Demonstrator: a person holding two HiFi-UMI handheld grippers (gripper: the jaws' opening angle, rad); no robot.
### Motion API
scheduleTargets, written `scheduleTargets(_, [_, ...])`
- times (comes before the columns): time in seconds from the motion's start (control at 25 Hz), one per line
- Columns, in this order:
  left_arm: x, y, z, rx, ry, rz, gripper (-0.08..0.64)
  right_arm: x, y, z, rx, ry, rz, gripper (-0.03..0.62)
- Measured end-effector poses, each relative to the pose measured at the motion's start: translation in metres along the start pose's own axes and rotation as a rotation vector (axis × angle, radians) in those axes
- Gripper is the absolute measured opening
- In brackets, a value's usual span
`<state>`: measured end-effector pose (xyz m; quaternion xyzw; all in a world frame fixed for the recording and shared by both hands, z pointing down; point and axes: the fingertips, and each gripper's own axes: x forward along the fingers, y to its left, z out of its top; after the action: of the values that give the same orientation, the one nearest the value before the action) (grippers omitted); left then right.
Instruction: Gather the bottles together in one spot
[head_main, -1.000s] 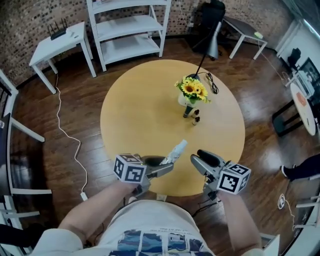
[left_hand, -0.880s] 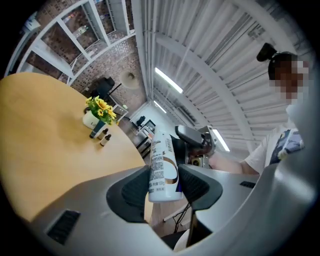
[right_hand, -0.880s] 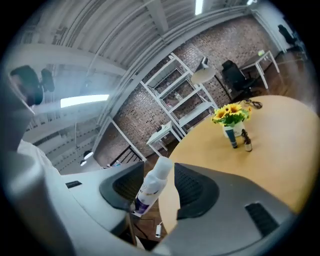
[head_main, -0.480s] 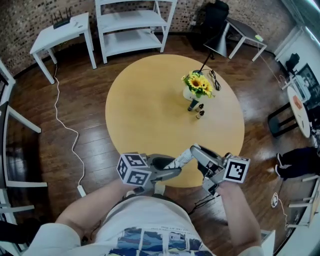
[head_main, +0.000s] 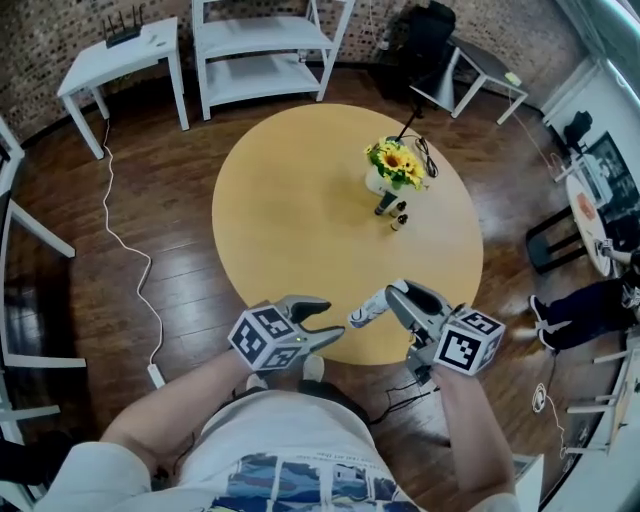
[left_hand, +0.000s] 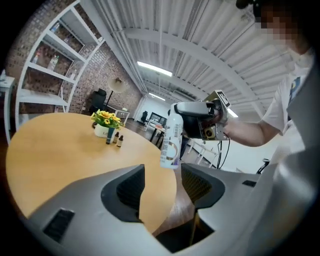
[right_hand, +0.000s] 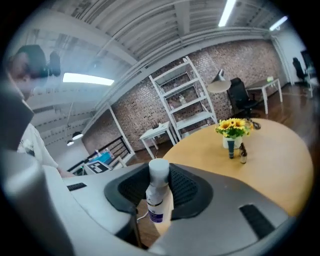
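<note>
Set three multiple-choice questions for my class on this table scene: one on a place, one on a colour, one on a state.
1. Where do the small bottles stand?
A on the shelf
B beside the sunflower vase
C at the table's near edge

2. What colour is the large bottle at the right gripper?
A green
B brown
C white

3. How is the large bottle placed?
A clamped between the right gripper's jaws
B lying flat on the table
C standing on the floor

Answers: B, they cluster by the vase on the round table; C, its body and cap are white; A, the pads press on both its sides.
</note>
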<state>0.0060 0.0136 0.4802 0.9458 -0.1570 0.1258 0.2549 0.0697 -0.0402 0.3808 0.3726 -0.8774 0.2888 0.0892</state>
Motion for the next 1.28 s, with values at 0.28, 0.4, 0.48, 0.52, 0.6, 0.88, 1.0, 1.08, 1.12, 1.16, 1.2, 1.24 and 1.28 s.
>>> scheduleTargets(0.28, [-0.037,0.027,-0.009,-0.067,-0.006,0.159,0.226,0.015,-0.069,0.015,-0.167,0.022,-0.152,0.109])
scheduleTargets(0.4, [-0.044,0.037,-0.002,-0.111,-0.024,0.229,0.225,0.032,-0.106,0.028,-0.24,0.039,-0.177,0.109])
scheduleTargets(0.48, [-0.046,0.042,0.002,-0.132,-0.035,0.272,0.227,0.045,-0.134,0.035,-0.293,0.046,-0.192,0.109])
scheduleTargets(0.52, [-0.047,0.044,0.003,-0.138,-0.04,0.293,0.225,0.052,-0.149,0.038,-0.313,0.047,-0.199,0.109])
scheduleTargets(0.6, [-0.047,0.05,0.003,-0.159,-0.054,0.337,0.225,0.067,-0.177,0.041,-0.334,0.039,-0.206,0.109])
scheduleTargets(0.88, [-0.038,0.059,0.001,-0.253,-0.061,0.453,0.225,0.117,-0.252,0.047,-0.385,-0.009,-0.223,0.109])
scheduleTargets(1.0, [-0.034,0.06,0.0,-0.278,-0.042,0.482,0.225,0.138,-0.276,0.042,-0.391,-0.016,-0.239,0.109])
scheduleTargets(1.08, [-0.033,0.063,0.0,-0.293,-0.033,0.499,0.225,0.15,-0.289,0.039,-0.383,-0.026,-0.253,0.109])
scheduleTargets(1.12, [-0.031,0.065,-0.001,-0.3,-0.03,0.506,0.225,0.155,-0.296,0.038,-0.378,-0.03,-0.258,0.109])
scheduleTargets(1.16, [-0.029,0.066,-0.001,-0.306,-0.026,0.512,0.225,0.159,-0.302,0.036,-0.374,-0.032,-0.264,0.109])
scheduleTargets(1.2, [-0.026,0.067,-0.001,-0.312,-0.023,0.517,0.225,0.162,-0.307,0.033,-0.373,-0.032,-0.27,0.109])
scheduleTargets(1.24, [-0.023,0.068,-0.001,-0.317,-0.021,0.52,0.225,0.166,-0.311,0.031,-0.376,-0.031,-0.276,0.109])
scheduleTargets(1.28, [-0.021,0.069,-0.001,-0.321,-0.018,0.522,0.225,0.168,-0.315,0.029,-0.383,-0.029,-0.28,0.109])
